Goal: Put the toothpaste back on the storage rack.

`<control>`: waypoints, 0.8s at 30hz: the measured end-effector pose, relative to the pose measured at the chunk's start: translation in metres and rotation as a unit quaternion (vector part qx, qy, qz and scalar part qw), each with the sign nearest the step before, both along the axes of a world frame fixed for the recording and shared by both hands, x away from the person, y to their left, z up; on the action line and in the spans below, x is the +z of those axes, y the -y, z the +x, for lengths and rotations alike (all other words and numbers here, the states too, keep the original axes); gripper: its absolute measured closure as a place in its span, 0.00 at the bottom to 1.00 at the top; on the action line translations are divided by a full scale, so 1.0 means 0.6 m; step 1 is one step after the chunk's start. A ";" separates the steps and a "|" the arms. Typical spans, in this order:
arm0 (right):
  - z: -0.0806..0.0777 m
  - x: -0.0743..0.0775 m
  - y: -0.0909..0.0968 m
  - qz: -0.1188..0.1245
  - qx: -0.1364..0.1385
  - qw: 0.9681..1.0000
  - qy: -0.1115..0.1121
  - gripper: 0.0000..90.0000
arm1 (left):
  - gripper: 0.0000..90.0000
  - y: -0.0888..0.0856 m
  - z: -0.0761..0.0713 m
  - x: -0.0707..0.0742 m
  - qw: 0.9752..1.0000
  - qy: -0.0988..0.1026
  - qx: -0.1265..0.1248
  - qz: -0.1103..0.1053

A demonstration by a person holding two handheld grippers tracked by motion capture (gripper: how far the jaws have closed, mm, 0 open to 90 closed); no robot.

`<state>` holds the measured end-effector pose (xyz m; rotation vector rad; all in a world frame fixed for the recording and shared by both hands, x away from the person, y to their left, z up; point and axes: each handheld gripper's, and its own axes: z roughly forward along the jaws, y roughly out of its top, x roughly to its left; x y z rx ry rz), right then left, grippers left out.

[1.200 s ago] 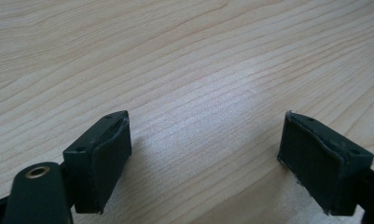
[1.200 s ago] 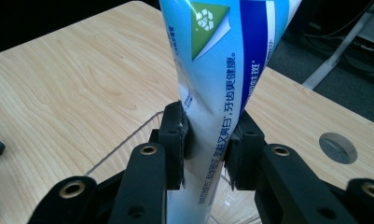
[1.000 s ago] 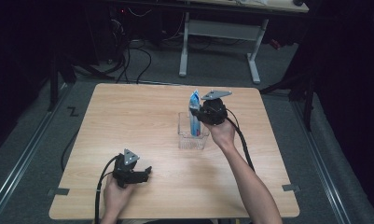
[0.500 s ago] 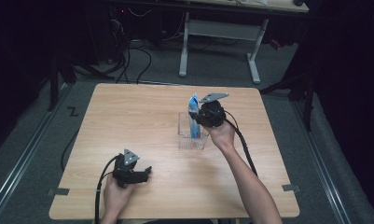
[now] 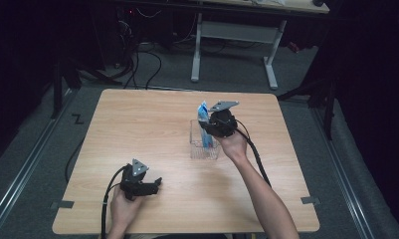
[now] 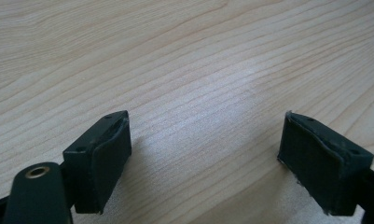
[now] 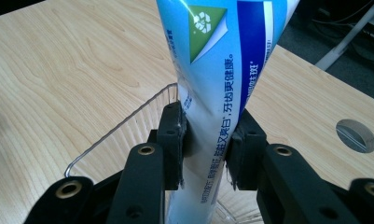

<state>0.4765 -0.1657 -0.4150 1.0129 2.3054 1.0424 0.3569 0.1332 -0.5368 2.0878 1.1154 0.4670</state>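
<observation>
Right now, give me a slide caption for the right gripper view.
Right gripper shut on a blue tube, held upright over a clear container on the wooden table.

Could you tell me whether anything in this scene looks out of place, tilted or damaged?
Nothing looks damaged or spilled. The blue toothpaste tube stands on end, leaning slightly, over the clear container, but only because the right gripper is clamped on it. The left gripper sits open low over bare table.
</observation>
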 end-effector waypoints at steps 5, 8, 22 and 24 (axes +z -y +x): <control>0.006 -0.002 -0.005 0.008 0.003 1.000 -0.007 0.76 | 0.19 0.000 0.000 0.000 1.000 0.000 -0.002 0.001; 0.008 0.000 -0.011 0.003 0.008 1.000 -0.011 0.76 | 0.19 0.000 0.000 0.000 1.000 0.000 -0.001 0.001; 0.009 -0.002 -0.029 -0.008 0.018 1.000 -0.012 0.74 | 0.19 0.000 0.000 0.000 1.000 0.000 -0.002 0.002; 0.010 -0.003 -0.031 -0.003 0.018 1.000 -0.017 0.73 | 0.19 0.000 0.000 0.000 1.000 0.000 -0.002 0.002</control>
